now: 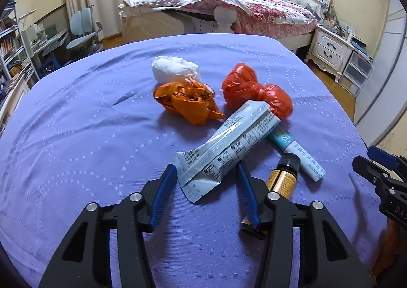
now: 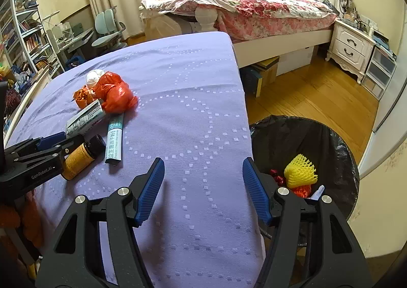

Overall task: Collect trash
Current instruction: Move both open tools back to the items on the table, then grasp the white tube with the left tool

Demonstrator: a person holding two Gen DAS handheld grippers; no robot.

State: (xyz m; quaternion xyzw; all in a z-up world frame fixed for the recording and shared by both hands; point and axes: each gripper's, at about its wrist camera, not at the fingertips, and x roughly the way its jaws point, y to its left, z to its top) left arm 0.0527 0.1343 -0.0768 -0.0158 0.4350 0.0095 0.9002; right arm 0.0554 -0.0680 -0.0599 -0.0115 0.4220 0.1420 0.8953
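Right now the step in hand looks like a pick: the left gripper stands over the near end of a pale blue printed sachet lying on the purple-covered counter, jaws half open on either side of it, with a sliver of gap at the left pad, so nothing is gripped yet. An amber bottle lies against the right finger (easy to nudge). The right gripper hangs empty, jaws moderately open, above the counter's edge beside the black-lined bin, which already holds a yellow foam net. Beyond the sachet lie a slim teal box, an orange wrapper, a red knotted bag and a white wad. Next, I judge, the left jaws must close on the sachet alone, then lift and carry it across to the bin.
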